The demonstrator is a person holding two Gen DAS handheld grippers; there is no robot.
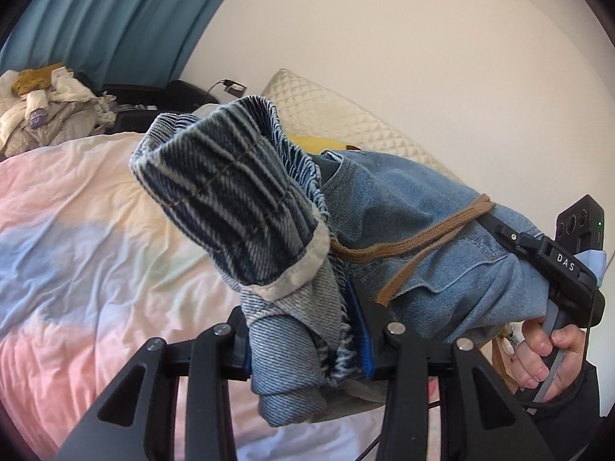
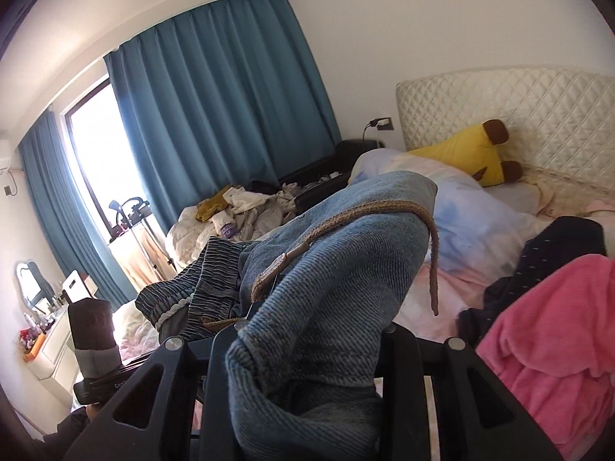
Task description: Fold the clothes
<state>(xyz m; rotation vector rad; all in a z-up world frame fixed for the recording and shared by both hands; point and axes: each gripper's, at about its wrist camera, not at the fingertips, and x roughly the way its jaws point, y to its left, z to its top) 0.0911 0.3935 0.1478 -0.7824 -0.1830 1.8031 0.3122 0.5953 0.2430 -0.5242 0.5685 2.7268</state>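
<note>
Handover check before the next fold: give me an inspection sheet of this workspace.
Surface: bed with pastel duvet, rumpled.
Job's things: denim jeans held up off the bed between both grippers; brown drawstring hanging loose.
Clutter: pink garment, dark garment, clothes pile, yellow plush.
Grippers: left gripper and right gripper both shut on denim.
Cables: black lead by the hand.
Surroundings: teal curtains, quilted headboard.

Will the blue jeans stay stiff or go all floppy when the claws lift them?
Probably floppy: the jeans sag and bunch between the left claw and right claw. The thick denim folds look fairly heavy. The brown drawstring dangles loose, so it may swing.
</note>
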